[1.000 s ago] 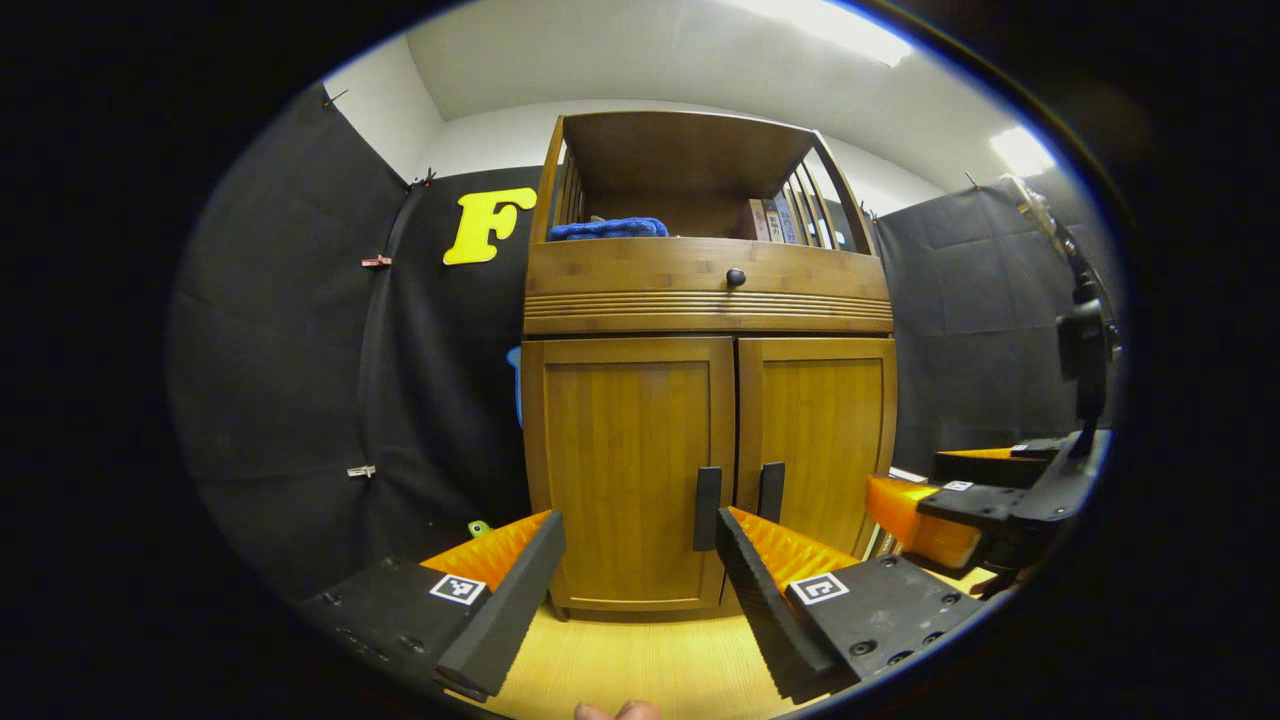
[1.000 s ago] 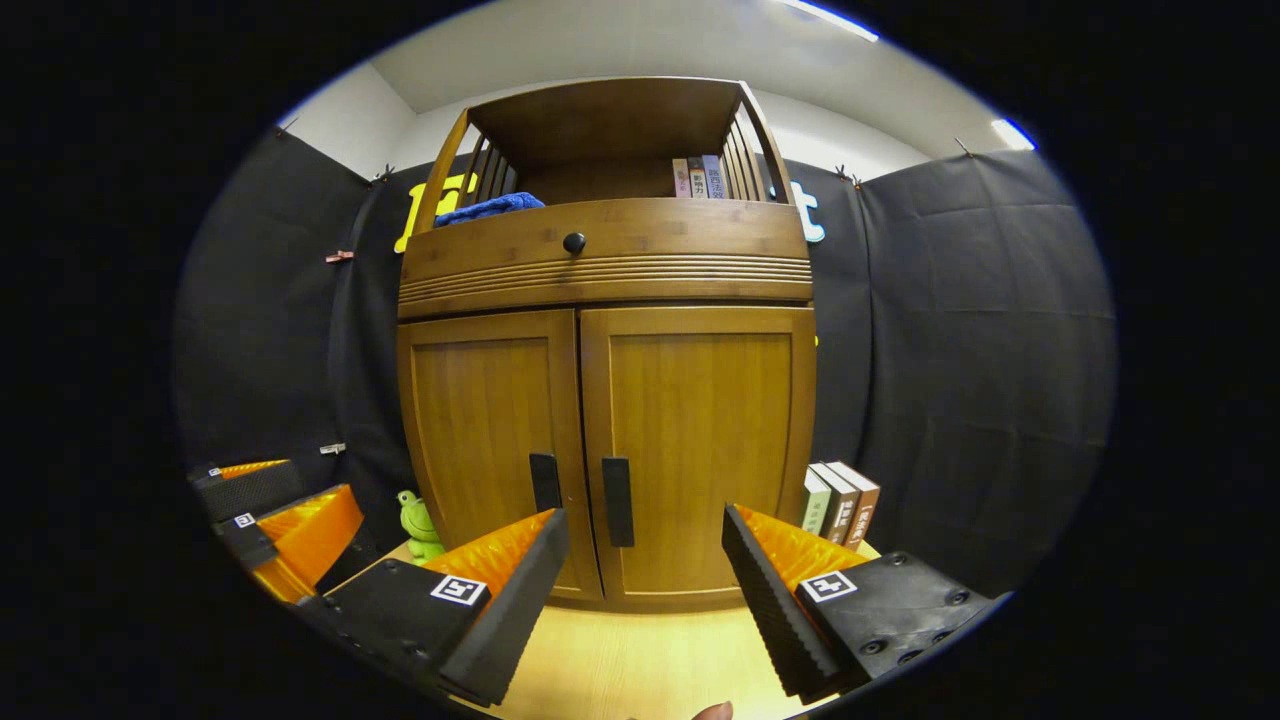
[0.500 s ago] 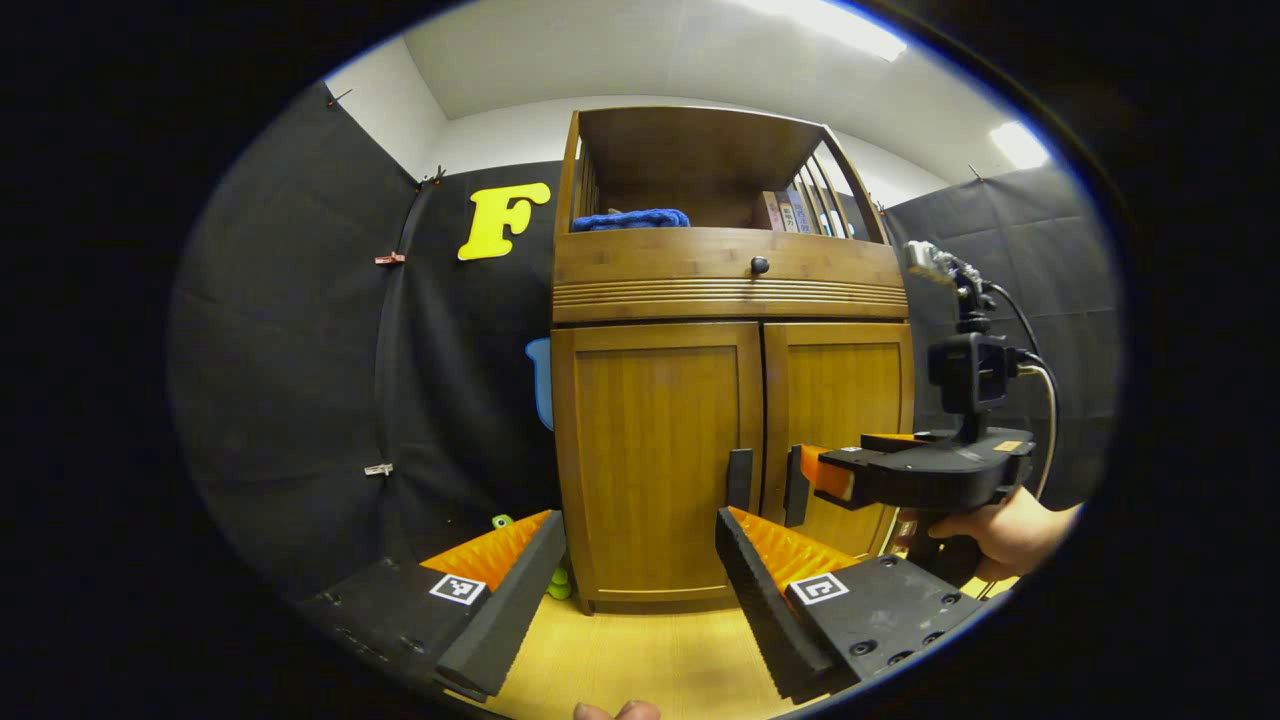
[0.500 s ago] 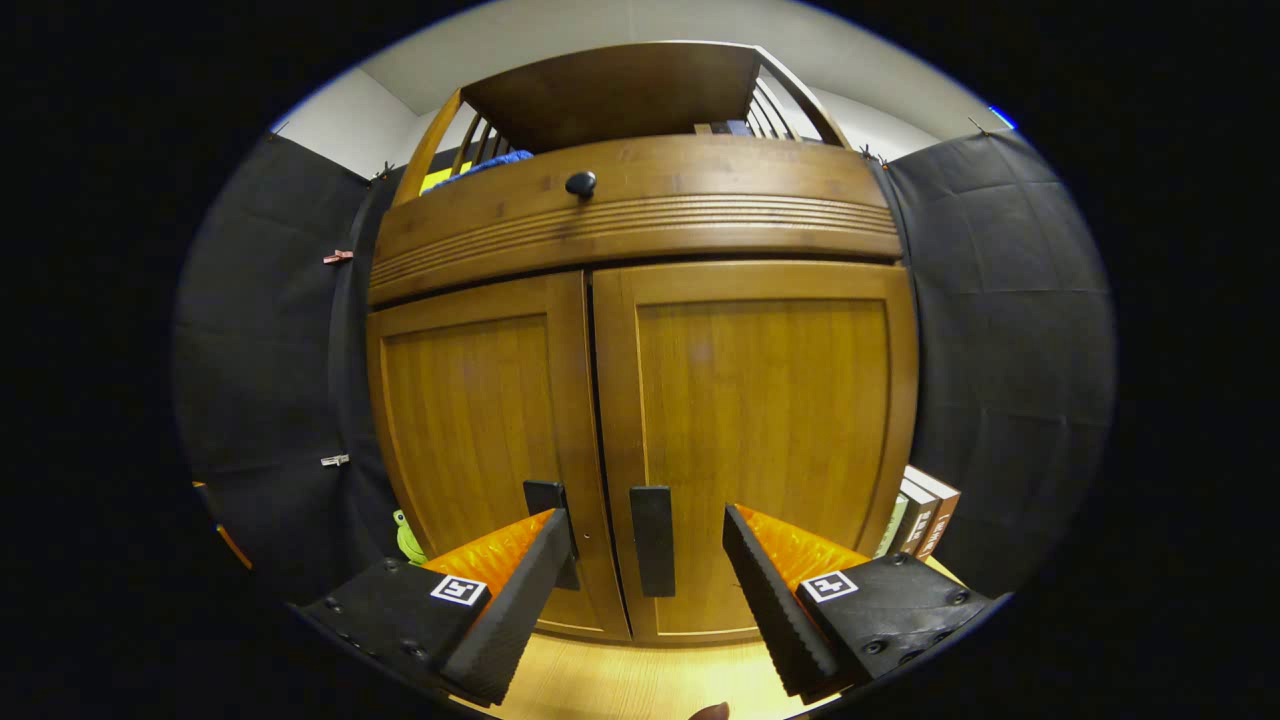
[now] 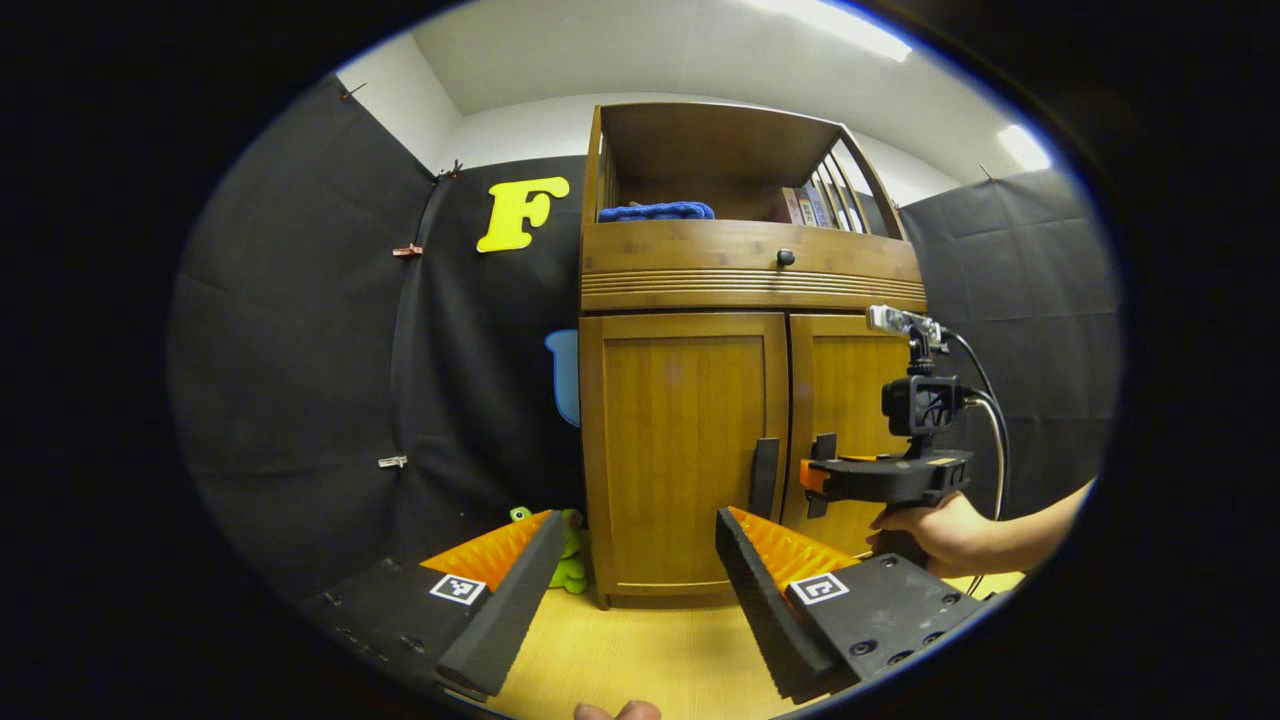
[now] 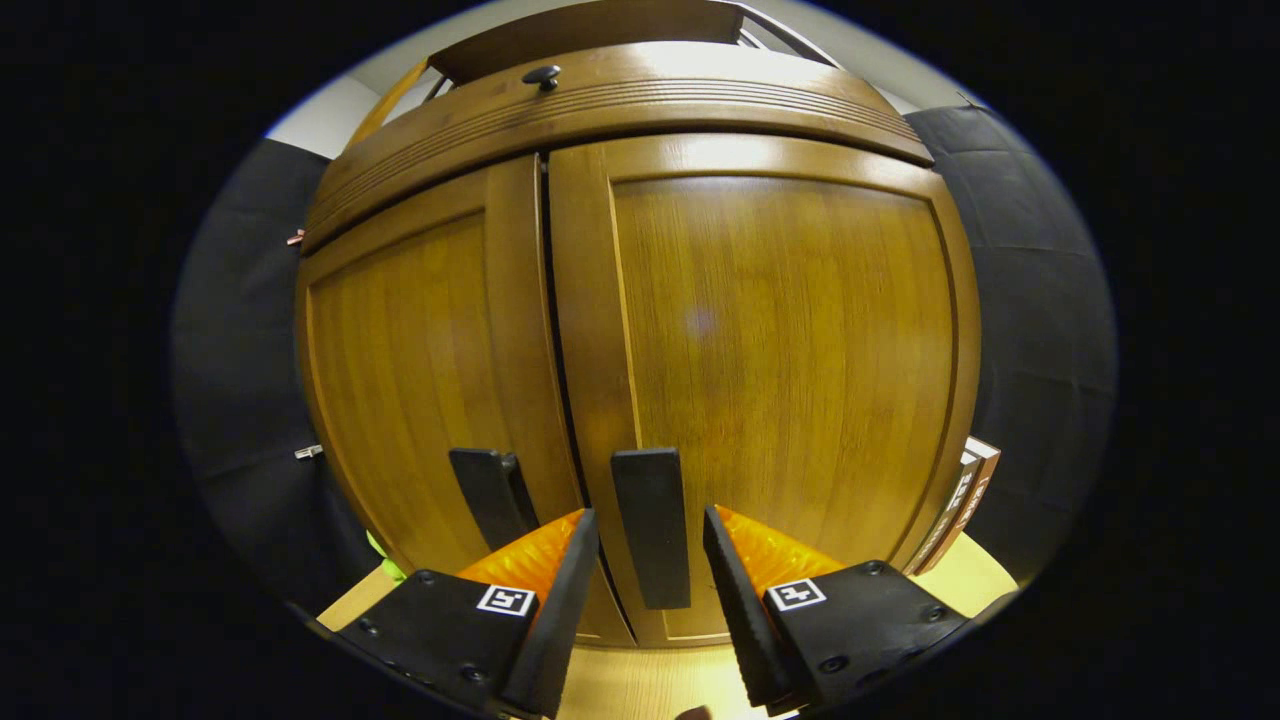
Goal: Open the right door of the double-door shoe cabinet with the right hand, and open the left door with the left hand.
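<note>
A green frog toy (image 5: 570, 560) sits beside upright books (image 6: 965, 495) elsewhere.

Left gripper view farther back, right gripper view close; shared cabinet doors (image 5: 740, 440).

Glossy grained wood on the cabinet doors (image 6: 760, 340), matt dark handles (image 6: 650, 525), ribbed tongs pads (image 6: 735, 585).

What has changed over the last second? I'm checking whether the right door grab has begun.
The right gripper moved in to the cabinet, narrowed, and now straddles the right door handle, a gap still showing each side. The left gripper stayed back and open. Both doors remain closed.
</note>
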